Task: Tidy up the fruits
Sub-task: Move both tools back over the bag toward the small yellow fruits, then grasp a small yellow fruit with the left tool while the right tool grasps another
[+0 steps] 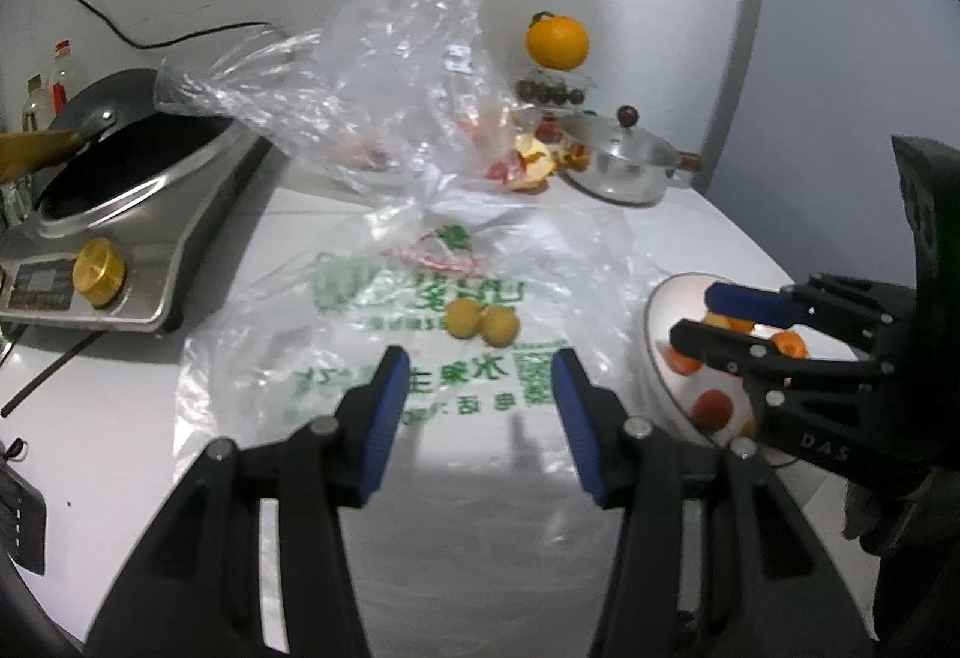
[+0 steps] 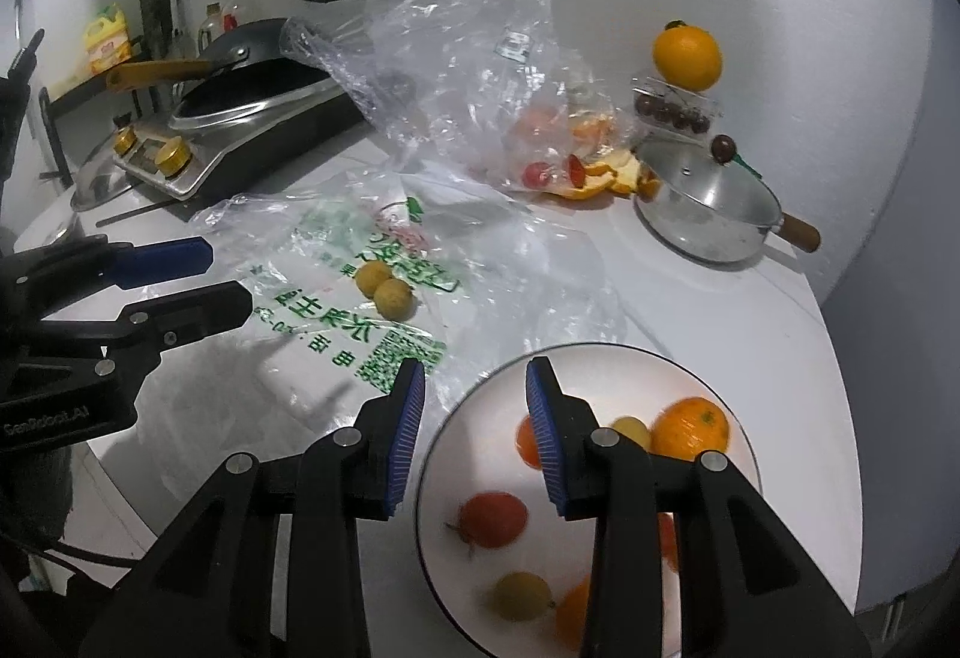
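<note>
- Two yellow fruits [image 1: 482, 326] lie on the printed plastic bag [image 1: 420, 358] on the bench; other fruits are already in the white plate [image 2: 600, 358].
- The left hand-held gripper [image 1: 481, 409] is apart and empty, facing them.
- The right hand-held gripper [image 2: 474, 436], apart and empty, hangs over the plate.
- Next, I think: close on one fruit, gently.

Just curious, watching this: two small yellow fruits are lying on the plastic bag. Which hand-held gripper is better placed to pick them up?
Probably the left hand-held gripper: it's open, empty and aimed at the yellow fruits. The right hand-held gripper hangs over the plate.
</note>
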Demonstrator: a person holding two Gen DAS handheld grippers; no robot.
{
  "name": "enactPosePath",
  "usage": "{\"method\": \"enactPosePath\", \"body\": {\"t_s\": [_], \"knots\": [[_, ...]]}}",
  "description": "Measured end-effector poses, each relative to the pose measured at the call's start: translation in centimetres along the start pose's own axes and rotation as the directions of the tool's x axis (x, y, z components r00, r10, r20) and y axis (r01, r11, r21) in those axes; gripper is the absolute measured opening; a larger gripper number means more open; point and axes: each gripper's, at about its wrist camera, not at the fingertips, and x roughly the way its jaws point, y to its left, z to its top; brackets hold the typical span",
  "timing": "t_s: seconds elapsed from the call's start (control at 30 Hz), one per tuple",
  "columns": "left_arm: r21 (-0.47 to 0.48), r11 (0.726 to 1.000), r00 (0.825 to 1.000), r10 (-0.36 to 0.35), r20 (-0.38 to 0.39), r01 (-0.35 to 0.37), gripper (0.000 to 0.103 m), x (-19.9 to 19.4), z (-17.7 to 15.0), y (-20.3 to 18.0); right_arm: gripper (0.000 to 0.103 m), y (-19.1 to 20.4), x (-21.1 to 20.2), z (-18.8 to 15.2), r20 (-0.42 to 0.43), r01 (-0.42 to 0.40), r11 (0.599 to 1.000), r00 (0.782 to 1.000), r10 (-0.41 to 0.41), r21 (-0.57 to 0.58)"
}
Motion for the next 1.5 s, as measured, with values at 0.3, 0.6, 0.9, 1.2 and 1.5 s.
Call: {"method": "enactPosePath", "body": {"t_s": [0.3,0.6,0.9,1.2,1.5], "knots": [[-0.023,1.0,1.0,0.018,-0.011,-0.018,0.051,1.0,0.4,2.6,0.037,1.9,2.6,1.6,-0.027,-0.023,0.999,0.999,0.022,-0.027],[-0.048,0.999,0.999,0.017,-0.035,-0.019,0.051,2.6,0.7,4.9,0.037,3.5,5.8,3.4,-0.058,-0.051,0.997,0.997,0.048,-0.05],[-0.055,0.998,0.998,0.005,-0.057,-0.008,0.051,4.6,0.9,6.4,0.037,4.3,9.3,4.3,-0.106,-0.068,0.996,0.992,0.062,-0.054],[-0.069,0.998,0.998,-0.011,-0.059,0.007,0.051,5.4,1.0,6.8,0.037,4.6,11.8,4.8,-0.189,-0.054,0.998,0.981,0.045,-0.043],[-0.071,0.997,0.998,-0.014,-0.061,0.01,0.051,5.2,1.0,6.6,0.029,5.5,12.7,4.8,-0.236,-0.056,0.996,0.971,0.037,-0.076]]}}
